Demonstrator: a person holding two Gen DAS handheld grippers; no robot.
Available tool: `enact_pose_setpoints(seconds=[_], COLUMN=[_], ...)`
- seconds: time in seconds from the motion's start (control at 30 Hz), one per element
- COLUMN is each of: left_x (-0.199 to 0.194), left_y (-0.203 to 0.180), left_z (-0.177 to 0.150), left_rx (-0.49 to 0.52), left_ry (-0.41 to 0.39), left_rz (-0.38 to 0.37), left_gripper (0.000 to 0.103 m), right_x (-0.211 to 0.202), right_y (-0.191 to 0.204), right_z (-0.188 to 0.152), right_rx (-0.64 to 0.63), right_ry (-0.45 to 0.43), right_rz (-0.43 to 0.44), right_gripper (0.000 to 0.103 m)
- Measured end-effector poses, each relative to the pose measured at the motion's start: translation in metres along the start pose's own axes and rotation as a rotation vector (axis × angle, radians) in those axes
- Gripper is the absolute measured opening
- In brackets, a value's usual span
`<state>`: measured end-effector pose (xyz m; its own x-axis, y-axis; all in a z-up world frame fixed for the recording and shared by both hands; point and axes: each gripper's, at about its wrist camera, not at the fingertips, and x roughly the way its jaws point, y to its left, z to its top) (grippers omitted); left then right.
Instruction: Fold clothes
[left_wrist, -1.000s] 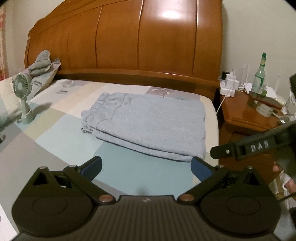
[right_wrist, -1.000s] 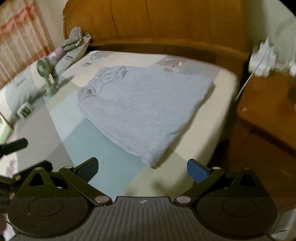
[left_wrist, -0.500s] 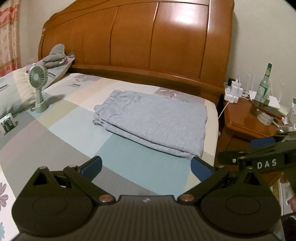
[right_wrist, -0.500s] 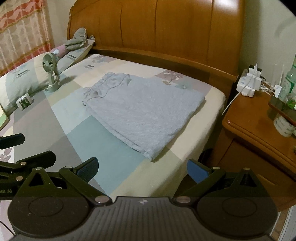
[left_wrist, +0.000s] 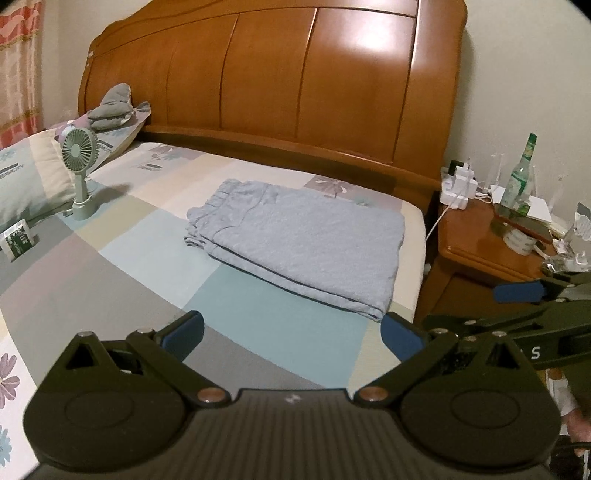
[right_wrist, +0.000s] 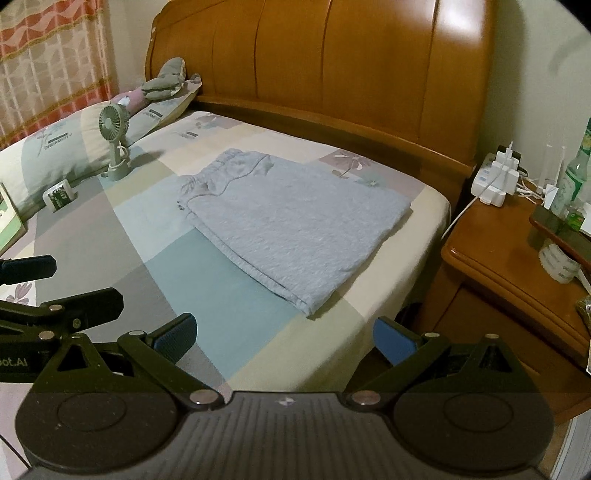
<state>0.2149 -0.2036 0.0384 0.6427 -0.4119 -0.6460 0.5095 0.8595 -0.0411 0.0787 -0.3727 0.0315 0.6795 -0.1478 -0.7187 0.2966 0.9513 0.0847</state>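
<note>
A pair of light grey shorts (left_wrist: 303, 240) lies folded flat on the bed (left_wrist: 122, 258), waistband to the left, near the right edge; it also shows in the right wrist view (right_wrist: 291, 225). My left gripper (left_wrist: 291, 338) is open and empty, held back from the shorts above the bed. My right gripper (right_wrist: 282, 339) is open and empty, also held back, near the bed's right edge. Each gripper shows at the side of the other's view.
A wooden headboard (left_wrist: 280, 85) stands behind. A small green fan (left_wrist: 79, 162) and pillows (right_wrist: 55, 155) are at the left. A wooden nightstand (right_wrist: 513, 258) with a green bottle (left_wrist: 522, 173), chargers and clutter stands at the right.
Both grippers have pulled back and up from the folded shorts, which now look smaller and farther away. The shorts have not moved.
</note>
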Motion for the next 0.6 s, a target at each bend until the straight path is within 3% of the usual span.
enact_pose_setpoints(seconds=[0.6], left_x=[-0.0047], left_y=[-0.0004], left_z=[0.0001], left_rx=[-0.009], left_ry=[0.008], left_rz=[-0.010], left_gripper=[0.102], right_x=[-0.0065], right_y=[0.0018], right_z=[-0.0021], right_rx=[-0.002], right_ry=[-0.006], right_rz=[-0.010], right_gripper=[0.103])
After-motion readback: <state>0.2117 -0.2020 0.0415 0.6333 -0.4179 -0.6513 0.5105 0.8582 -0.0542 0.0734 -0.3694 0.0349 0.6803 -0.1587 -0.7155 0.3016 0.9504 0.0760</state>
